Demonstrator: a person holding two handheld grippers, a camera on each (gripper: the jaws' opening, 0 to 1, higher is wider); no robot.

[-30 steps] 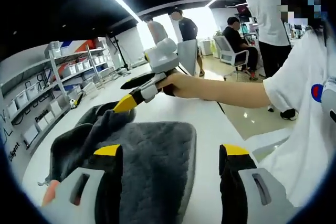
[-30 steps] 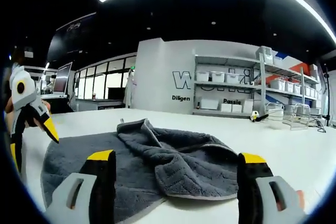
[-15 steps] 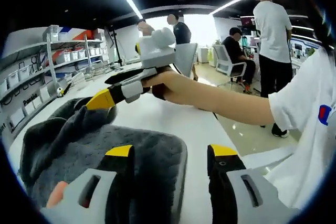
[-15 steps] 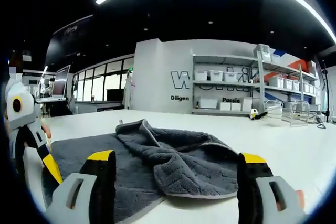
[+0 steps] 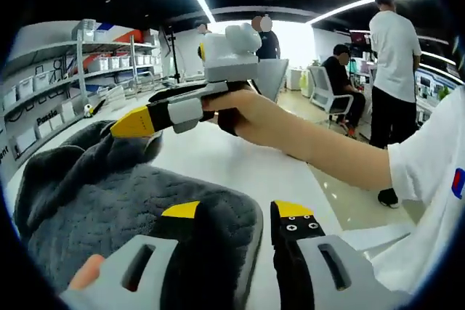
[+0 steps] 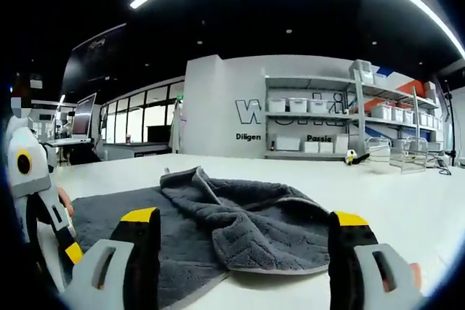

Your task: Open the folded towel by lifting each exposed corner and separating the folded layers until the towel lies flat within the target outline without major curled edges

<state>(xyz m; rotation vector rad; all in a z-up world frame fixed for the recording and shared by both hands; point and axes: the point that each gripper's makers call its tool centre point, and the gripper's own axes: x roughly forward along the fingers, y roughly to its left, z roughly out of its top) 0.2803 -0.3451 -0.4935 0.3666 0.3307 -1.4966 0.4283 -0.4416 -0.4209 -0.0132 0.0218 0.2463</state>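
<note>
White table (image 6: pixel 407 208), towel (image 6: pixel 240 230) (rumpled) before right tool (image 6: pixel 243 226).

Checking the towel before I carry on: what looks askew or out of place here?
The grey towel is not flat: its upper layer lies bunched and rumpled over the flat part on the white table. Nothing else stands out.
</note>
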